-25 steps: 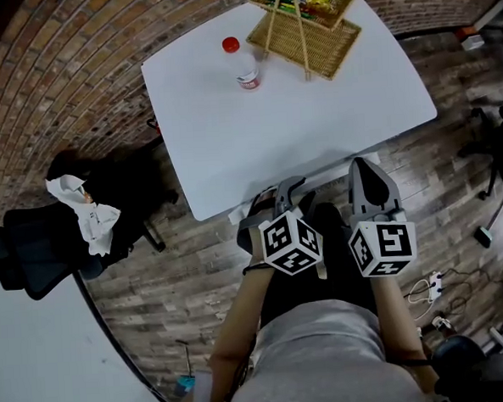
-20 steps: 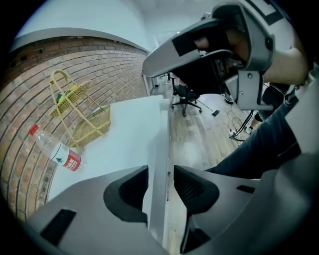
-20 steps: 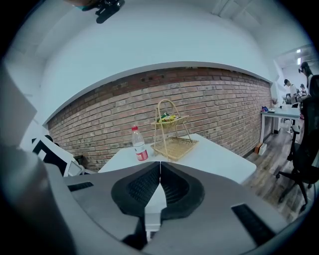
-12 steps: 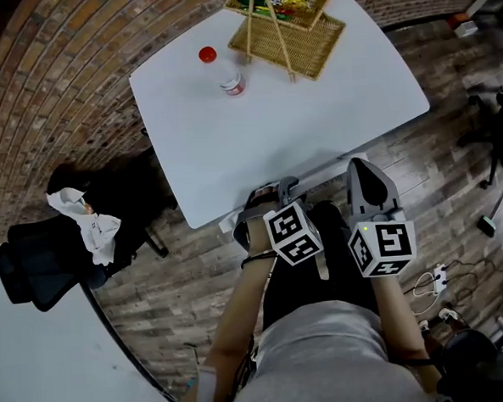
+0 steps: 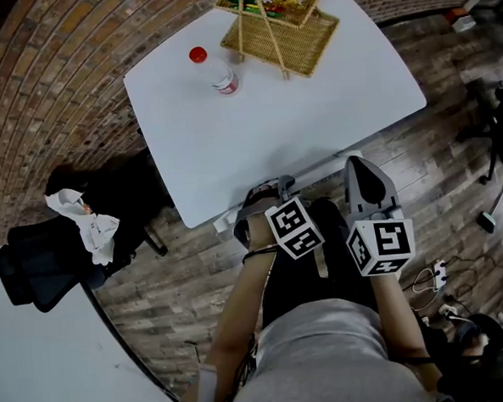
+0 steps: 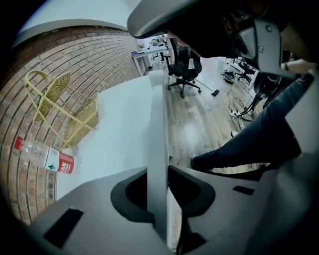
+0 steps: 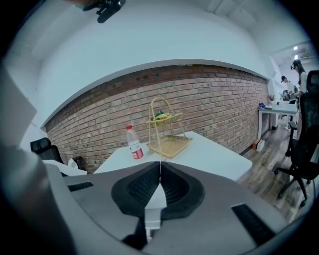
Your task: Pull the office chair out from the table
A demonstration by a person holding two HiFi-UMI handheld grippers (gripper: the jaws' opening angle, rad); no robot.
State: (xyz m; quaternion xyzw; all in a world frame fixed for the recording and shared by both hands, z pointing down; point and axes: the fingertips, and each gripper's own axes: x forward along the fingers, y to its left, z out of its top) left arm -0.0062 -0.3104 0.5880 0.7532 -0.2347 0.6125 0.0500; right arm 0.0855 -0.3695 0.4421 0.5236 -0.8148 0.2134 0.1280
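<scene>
The left tool (image 6: 157, 172) pointed steeply down at the 6 o'clock edge of the white desk (image 5: 314, 107). Its jaws had just been closing, and they sat against both faces of a thin, pale grey upright panel, which I took to be the top of the office chair's back (image 6: 157, 144). That panel ran from 6 to 12 o'clock through the left gripper view, just beside and in line with the desk's near edge, so the chair stood pushed in against the desk. At about 3 o'clock of the panel a leg in dark trousers (image 6: 249, 144) stood on the wooden floor (image 5: 180, 285). The right tool (image 7: 160, 164) hung at about 3 o'clock of the left one, just off the same desk edge. Its jaws were pressed together with nothing between them, and it faced across the desktop toward the brick wall (image 5: 49, 89). On the desk a clear bottle (image 5: 218, 73) with a red cap and red label stood toward 11 o'clock. A two-tier wicker basket (image 5: 279, 20) stood just beside it at 12 o'clock, with yellow packets in its upper tier. At 9 o'clock of the head view, well apart from the desk, a black chair (image 5: 42, 251) carried a crumpled white sheet (image 5: 87, 219).
</scene>
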